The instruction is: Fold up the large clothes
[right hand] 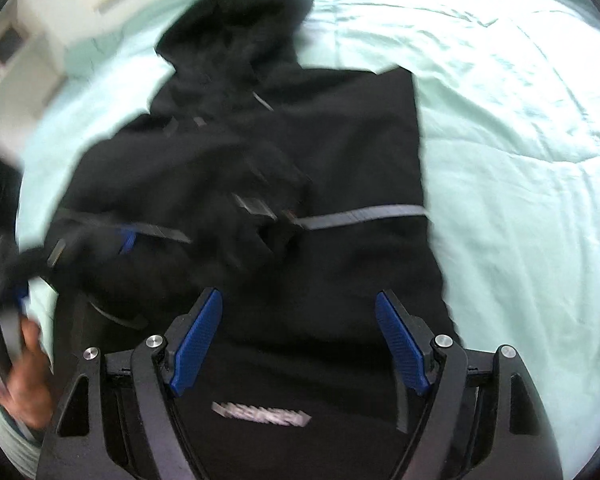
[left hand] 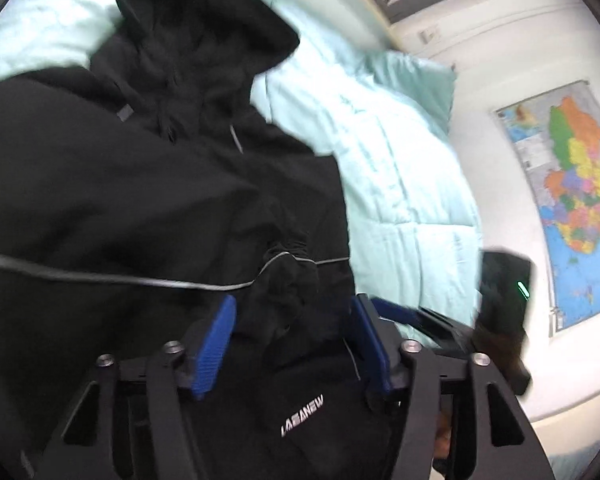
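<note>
A black hooded jacket [left hand: 148, 184] with grey reflective stripes lies on a pale mint bedspread [left hand: 400, 168], hood at the far end. My left gripper [left hand: 292, 332] is open just above the jacket's lower part, with a bunched fold of cloth between its blue pads [left hand: 216, 344], not clamped. My right gripper [right hand: 300, 332] is open over the jacket [right hand: 340, 152] near its hem, empty; a white logo [right hand: 260, 410] shows beneath it. The left gripper [right hand: 16, 300] appears blurred at the left edge of the right wrist view, over the bedspread [right hand: 520, 160].
A coloured wall map [left hand: 568, 200] hangs on the white wall to the right. The other gripper's black body with a green light [left hand: 504, 300] is beside the bed edge. A hand [right hand: 24, 380] shows at lower left. White furniture [right hand: 40, 20] stands beyond the bed.
</note>
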A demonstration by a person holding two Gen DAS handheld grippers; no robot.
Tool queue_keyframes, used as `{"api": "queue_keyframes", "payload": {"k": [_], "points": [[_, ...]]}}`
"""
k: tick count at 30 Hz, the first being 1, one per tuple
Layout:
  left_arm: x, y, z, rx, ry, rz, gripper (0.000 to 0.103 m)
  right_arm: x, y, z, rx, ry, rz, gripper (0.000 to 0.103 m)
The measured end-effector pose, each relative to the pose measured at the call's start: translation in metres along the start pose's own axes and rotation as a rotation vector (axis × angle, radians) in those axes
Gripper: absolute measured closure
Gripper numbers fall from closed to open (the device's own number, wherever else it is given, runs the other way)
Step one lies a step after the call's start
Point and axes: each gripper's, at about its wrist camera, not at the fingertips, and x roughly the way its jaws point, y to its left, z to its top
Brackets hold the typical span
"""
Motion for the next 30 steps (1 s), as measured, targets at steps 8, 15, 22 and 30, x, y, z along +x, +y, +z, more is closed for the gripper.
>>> {"api": "queue_keyframes", "payload": {"k": [8,15,22,30], "points": [[-0.099,0.037,-0.037,-0.048,-0.135,0.105,0.040,0.056,0.000,0.032,0.134,0.094,0.105,0.037],[-0.144,0.063,-0.029,-0.067,-0.227,0.308,0.040,-0.004,0.032,0.047,-0.036,-0.057,-0.001,0.079],[-0.072,0.089,0.001,-0.046,-0.102,0.464,0.040,-0.032,-0.009,0.070,-0.102,-0.122,-0.152,0.079],[-0.033,0.105,-0.005,-0.011,-0.040,0.577,0.039,0.072,-0.037,0.048,-0.088,0.027,-0.215,0.078]]}}
